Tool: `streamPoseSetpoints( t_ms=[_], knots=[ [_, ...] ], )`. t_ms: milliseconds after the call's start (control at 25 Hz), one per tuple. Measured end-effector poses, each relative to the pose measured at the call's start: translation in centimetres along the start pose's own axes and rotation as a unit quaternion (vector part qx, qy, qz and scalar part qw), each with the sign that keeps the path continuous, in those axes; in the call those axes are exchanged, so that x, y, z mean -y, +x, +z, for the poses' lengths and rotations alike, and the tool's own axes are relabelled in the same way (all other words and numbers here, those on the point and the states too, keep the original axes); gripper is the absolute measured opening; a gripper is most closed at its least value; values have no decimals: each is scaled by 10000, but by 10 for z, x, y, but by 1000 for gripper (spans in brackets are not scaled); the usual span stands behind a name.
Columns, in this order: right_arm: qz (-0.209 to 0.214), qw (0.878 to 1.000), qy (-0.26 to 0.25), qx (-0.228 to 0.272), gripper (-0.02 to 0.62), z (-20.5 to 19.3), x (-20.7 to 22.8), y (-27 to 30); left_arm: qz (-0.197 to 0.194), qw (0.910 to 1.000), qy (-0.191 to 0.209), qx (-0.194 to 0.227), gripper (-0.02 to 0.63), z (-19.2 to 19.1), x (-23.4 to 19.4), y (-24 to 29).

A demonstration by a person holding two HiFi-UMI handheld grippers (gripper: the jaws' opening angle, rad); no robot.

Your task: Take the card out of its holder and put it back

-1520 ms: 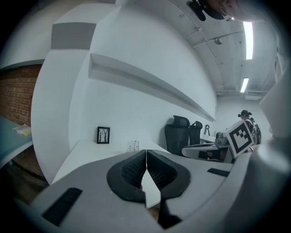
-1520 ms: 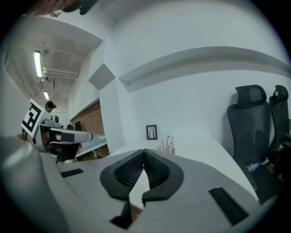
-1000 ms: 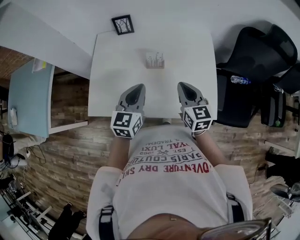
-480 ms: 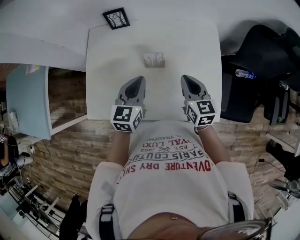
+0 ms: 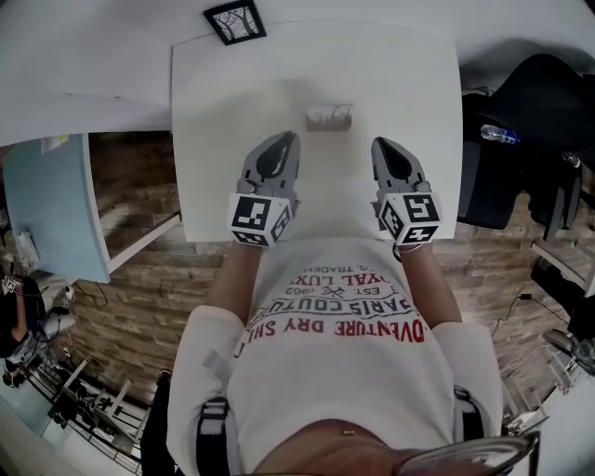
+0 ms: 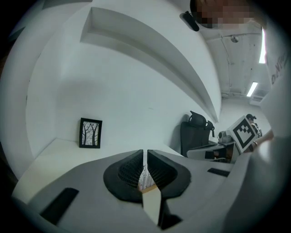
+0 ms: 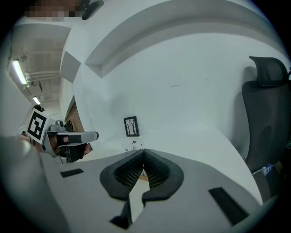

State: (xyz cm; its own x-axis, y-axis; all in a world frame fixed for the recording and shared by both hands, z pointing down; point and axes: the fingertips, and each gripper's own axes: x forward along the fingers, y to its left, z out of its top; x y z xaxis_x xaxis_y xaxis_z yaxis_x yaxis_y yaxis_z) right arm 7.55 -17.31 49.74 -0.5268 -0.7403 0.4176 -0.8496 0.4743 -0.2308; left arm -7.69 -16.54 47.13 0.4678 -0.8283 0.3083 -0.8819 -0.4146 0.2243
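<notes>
White bench [image 5: 214, 139]: a clear card holder [image 5: 329, 118] stands ahead of the left claw [image 5: 284, 141] and right claw [image 5: 383, 146], both shut and empty; a black-framed picture [image 5: 234, 21] stands at the far corner.

Findings, lettering only.

1. Shirt [image 5: 335, 321], directly behind the marker cubes of both claws, reads upside down from the head view. The large red line reads "VENTURE DRY SH", cut off at both ends. The lines between it and the claws read "ARIS COUTU", "EST", "YAL LUX" and "TRADEM", all partial. The figure beside "EST" is too small to read.

2. Cubes at the rear of the left gripper [image 5: 282, 141] and right gripper [image 5: 383, 145] carry black-and-white square code patterns, no letters.

3. Card [image 5: 330, 118], ahead of the claw tips, has marks too small to read.
</notes>
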Motion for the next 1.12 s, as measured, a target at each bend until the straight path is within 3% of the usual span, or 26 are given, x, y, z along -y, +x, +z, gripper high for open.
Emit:
streamPoseSetpoints(
  t_ms=[240,280,360,440,760,960,1120],
  knots=[
    [-179,9996,34,-236,21,-12,4,11,-592,9981,0,-167,31,-10,-8,22],
    [-180,9995,31,-264,21,-14,3,11,-765,9968,-14,-218,48,-12,-7,25],
    [-157,9993,45,-338,21,-19,2,15,-1098,9931,1,-406,178,-17,-7,34],
    [-147,9990,68,-422,21,-26,2,22,-1279,9901,157,-566,192,-24,-11,44],
    [-181,9978,171,-612,20,-36,6,42,-2209,9709,808,-460,192,-22,-7,67],
    [-197,9974,256,-637,21,-35,7,52,-2799,9554,777,-534,192,-27,-7,76],
    [-213,9971,276,-676,21,-36,10,55,-2966,9471,999,-710,189,-37,-9,85]
  ],
)
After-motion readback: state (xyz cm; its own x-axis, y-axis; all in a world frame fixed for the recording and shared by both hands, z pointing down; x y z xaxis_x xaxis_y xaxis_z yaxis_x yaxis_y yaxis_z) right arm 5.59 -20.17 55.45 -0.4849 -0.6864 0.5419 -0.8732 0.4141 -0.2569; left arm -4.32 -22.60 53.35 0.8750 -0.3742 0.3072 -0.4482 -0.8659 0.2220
